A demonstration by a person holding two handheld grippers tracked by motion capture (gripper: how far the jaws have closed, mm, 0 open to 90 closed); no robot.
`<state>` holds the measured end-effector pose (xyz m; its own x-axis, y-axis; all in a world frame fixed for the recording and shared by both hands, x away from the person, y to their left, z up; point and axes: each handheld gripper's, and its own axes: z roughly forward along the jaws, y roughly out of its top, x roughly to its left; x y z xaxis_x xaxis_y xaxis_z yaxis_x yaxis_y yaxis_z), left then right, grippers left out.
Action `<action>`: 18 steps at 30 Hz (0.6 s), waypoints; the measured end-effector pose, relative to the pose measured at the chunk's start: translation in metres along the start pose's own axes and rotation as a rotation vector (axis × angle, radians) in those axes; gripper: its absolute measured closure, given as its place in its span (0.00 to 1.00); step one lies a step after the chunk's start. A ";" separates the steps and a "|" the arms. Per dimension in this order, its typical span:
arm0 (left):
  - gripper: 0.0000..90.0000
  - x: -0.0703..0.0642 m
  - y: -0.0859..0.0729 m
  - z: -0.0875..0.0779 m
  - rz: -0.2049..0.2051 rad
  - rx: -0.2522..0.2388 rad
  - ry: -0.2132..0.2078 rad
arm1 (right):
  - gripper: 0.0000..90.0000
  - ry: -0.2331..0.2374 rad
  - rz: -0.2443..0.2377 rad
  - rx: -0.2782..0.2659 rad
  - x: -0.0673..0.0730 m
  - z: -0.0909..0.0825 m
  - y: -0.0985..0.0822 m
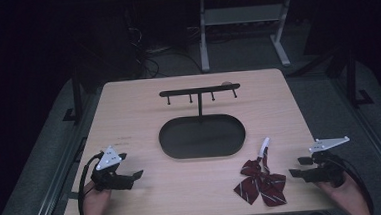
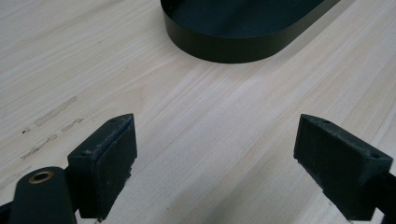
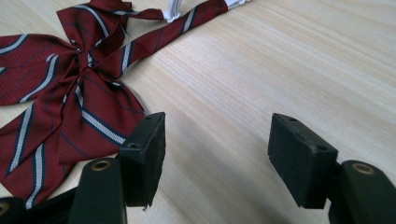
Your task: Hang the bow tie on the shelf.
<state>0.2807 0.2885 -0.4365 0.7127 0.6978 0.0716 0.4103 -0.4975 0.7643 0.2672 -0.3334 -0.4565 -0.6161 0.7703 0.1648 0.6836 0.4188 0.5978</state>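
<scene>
Looking down from the high view, a pale wooden table (image 1: 129,121) sits in a dark room whose surroundings are hard to make out. One person's two hands enter from the bottom edge, forearms cut off, each holding one gripper. The left gripper (image 1: 138,175) rests near the table's front left corner; the right gripper (image 1: 293,172) rests near the front right. At the table's centre lies one black oval tray (image 1: 202,137), with a thin post rising from its far rim to a crossbar (image 1: 200,91) carrying four small pegs. One dark red bow tie (image 1: 259,179) with pale stripes lies flat on the table between the tray and the right gripper, its white-tipped strap pointing toward the tray. The left gripper view brings close the tray's curved wall (image 2: 224,44), cut off at the top, and faint scuff marks on the wood; its jaws stand wide apart with nothing between them. The right gripper view shows the bow tie (image 3: 70,93) just beside the left-hand jaw, partly cut off by the frame; these jaws are also spread wide over bare wood.
</scene>
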 end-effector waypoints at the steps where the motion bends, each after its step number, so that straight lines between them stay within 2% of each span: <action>1: 0.15 0.000 0.000 0.000 -0.005 0.000 0.000 | 0.41 0.000 -0.003 0.000 0.000 0.000 0.001; 2: 0.15 -0.001 -0.001 0.000 -0.014 0.001 -0.001 | 0.41 0.001 -0.003 0.000 0.000 0.000 0.001; 5: 0.15 -0.001 0.000 0.000 0.004 0.000 0.001 | 0.40 0.008 -0.002 -0.004 0.001 0.001 0.002; 9: 0.15 -0.003 -0.001 0.000 -0.004 0.001 -0.009 | 0.40 0.011 -0.005 -0.004 0.002 0.002 0.003; 12: 0.15 -0.003 0.000 -0.001 0.012 -0.003 -0.005 | 0.41 0.014 -0.013 0.000 0.004 0.003 0.006; 13: 0.15 -0.003 -0.001 -0.001 -0.004 -0.011 -0.003 | 0.41 0.012 -0.016 0.001 0.004 0.003 0.006; 17: 0.15 -0.002 -0.002 -0.001 -0.001 -0.002 -0.004 | 0.41 0.017 -0.019 -0.001 0.004 0.004 0.009; 18: 0.15 -0.003 -0.003 -0.001 -0.017 -0.005 -0.003 | 0.41 0.018 -0.019 -0.009 0.004 0.004 0.011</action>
<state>0.2766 0.2881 -0.4385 0.7078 0.7041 0.0567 0.4192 -0.4833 0.7686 0.2734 -0.3237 -0.4520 -0.6357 0.7535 0.1678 0.6684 0.4286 0.6078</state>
